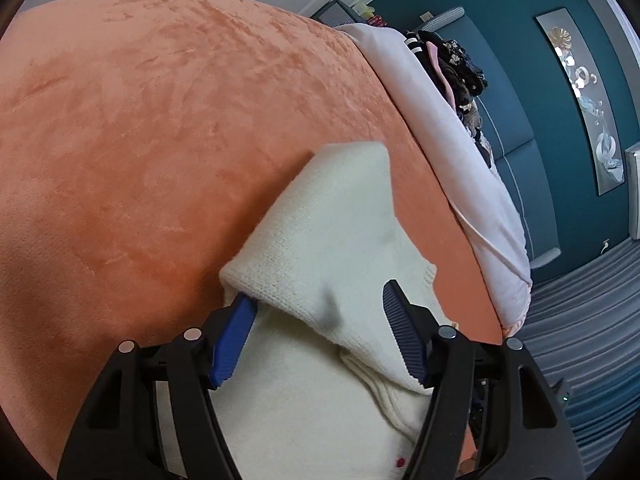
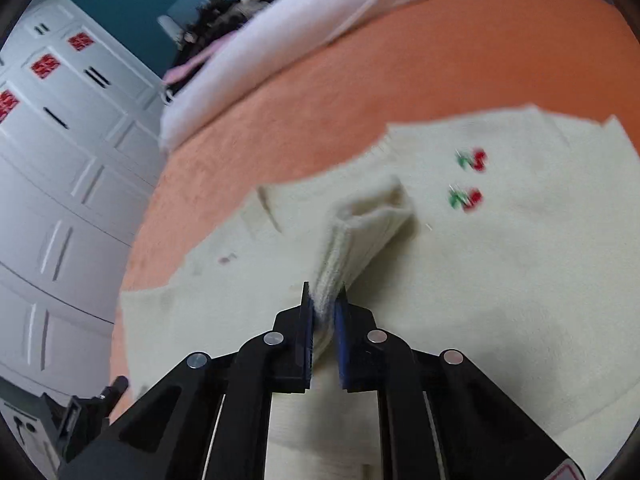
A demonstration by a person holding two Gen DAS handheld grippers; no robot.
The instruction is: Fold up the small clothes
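sweater (image 2: 480, 280) flat on orange bed (image 1: 140, 120). right gripper (image 2: 324, 300) jaws pinched on sleeve cuff at 12 o'clock; left gripper (image 1: 320, 308) jaws half open, straddling loose fold. step: sleeve fold-in; next, lay cuff across body.

An orange plush blanket (image 1: 160, 120) covers the bed, with a pale pink quilt (image 1: 452, 148) bunched along its far edge. Beyond the quilt, a heap of dark clothes (image 1: 460, 68) lies against a teal wall (image 1: 520, 60) bearing a long framed picture (image 1: 584, 96). White panelled cabinets (image 2: 68, 168) with red paper decorations (image 2: 45, 65) stand at the left.
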